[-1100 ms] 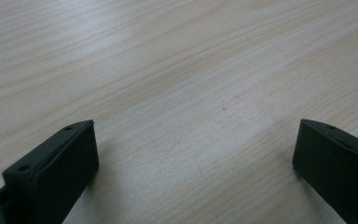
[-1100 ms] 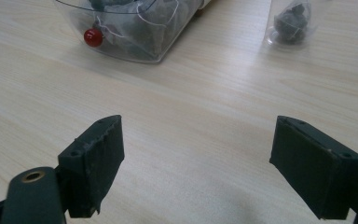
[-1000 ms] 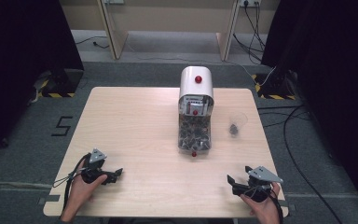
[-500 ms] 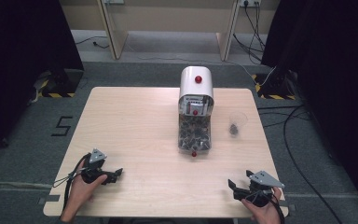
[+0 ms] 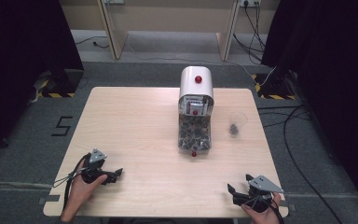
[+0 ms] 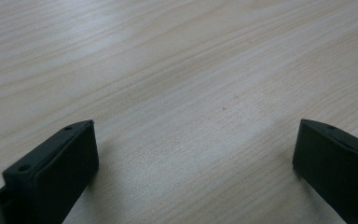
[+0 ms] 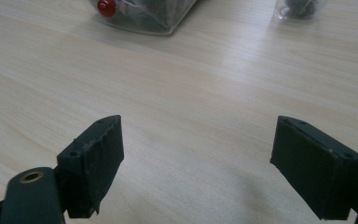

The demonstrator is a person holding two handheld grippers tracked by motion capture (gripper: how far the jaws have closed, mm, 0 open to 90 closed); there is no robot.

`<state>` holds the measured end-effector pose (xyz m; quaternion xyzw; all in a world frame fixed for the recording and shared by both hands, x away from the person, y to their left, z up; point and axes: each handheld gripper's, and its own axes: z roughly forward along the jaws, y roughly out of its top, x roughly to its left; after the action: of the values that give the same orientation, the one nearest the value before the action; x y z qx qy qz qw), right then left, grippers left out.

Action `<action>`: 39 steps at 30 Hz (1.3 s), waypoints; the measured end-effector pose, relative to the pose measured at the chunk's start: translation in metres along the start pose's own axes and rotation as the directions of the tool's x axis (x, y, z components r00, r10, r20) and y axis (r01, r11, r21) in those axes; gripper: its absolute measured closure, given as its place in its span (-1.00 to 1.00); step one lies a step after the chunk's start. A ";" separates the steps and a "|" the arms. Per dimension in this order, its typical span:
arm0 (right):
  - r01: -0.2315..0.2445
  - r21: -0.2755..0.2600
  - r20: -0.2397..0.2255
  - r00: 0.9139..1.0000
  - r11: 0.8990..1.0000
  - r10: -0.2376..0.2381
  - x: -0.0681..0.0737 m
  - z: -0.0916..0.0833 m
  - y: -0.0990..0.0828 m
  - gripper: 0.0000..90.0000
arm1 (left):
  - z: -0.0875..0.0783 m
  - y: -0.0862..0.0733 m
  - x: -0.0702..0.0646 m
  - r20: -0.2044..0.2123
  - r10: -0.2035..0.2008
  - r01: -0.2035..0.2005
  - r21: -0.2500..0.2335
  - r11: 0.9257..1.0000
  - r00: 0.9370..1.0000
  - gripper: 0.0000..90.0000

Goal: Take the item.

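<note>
A white dispenser (image 5: 196,86) with a red knob stands at the table's far middle. Its clear chute (image 5: 195,135), full of dark pieces, ends in a red ball (image 5: 194,153). In the right gripper view the chute's end (image 7: 142,16) and red ball (image 7: 105,7) lie at the top left. A clear cup (image 5: 235,125) with a few dark pieces stands right of the dispenser, and its base (image 7: 298,8) shows at the top right. My left gripper (image 5: 115,175) (image 6: 193,149) rests open on bare wood at the near left. My right gripper (image 5: 238,183) (image 7: 196,149) is open and holds nothing at the near right.
The light wooden table (image 5: 135,126) has wide bare room between the grippers and the dispenser. Cables (image 5: 298,154) run over the grey floor to the right. Dark curtains hang on both sides.
My right gripper has slid slightly toward the table's near edge. The left gripper has stayed put.
</note>
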<state>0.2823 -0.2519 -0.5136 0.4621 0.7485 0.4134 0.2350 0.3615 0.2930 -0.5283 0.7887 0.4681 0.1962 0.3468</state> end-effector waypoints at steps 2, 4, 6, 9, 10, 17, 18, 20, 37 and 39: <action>0.002 0.011 -0.001 1.000 1.000 -0.002 0.001 0.001 -0.003 -0.62 | 0.000 0.000 0.000 0.000 0.000 0.000 0.000 1.000 1.000 -1.00; 0.002 0.014 0.001 1.000 1.000 -0.002 0.001 0.001 -0.003 -0.62 | 0.000 0.000 0.000 0.000 0.000 0.000 0.000 1.000 1.000 -1.00; 0.000 0.017 0.002 1.000 1.000 0.000 0.001 0.001 -0.005 -0.63 | 0.000 0.000 0.000 0.000 0.000 0.000 0.000 1.000 1.000 -1.00; 0.007 0.021 0.009 1.000 1.000 -0.007 0.002 -0.001 -0.007 -0.63 | 0.000 0.000 0.000 0.000 0.001 -0.001 0.000 1.000 1.000 -1.00; 0.007 0.021 0.009 1.000 1.000 -0.007 0.002 -0.001 -0.007 -0.63 | 0.000 0.000 0.000 -0.001 0.000 0.000 0.000 1.000 1.000 -1.00; 0.001 0.023 0.005 1.000 1.000 -0.001 0.005 -0.004 -0.011 -0.63 | 0.000 0.000 0.000 0.000 0.000 0.000 -0.001 1.000 1.000 -1.00; 0.001 0.024 0.005 1.000 1.000 -0.001 0.005 -0.004 -0.012 -0.63 | 0.000 0.000 0.000 0.000 0.000 0.000 -0.001 1.000 1.000 -1.00; 0.001 0.027 0.005 1.000 1.000 -0.001 0.006 -0.005 -0.014 -0.63 | 0.000 0.000 0.000 0.000 0.001 -0.001 -0.001 1.000 1.000 -1.00; 0.025 0.048 0.030 0.999 0.999 -0.027 0.012 -0.010 -0.031 -0.65 | 0.000 0.000 0.000 -0.001 0.000 0.000 -0.001 1.000 1.000 -1.00; 0.020 0.038 0.038 0.999 0.999 -0.021 0.013 -0.012 -0.033 -0.66 | 0.000 0.000 0.000 -0.001 0.000 0.000 0.000 1.000 1.000 -1.00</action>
<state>0.2512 -0.2530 -0.5344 0.4666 0.7563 0.3879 0.2446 0.3614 0.2930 -0.5284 0.7886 0.4682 0.1968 0.3466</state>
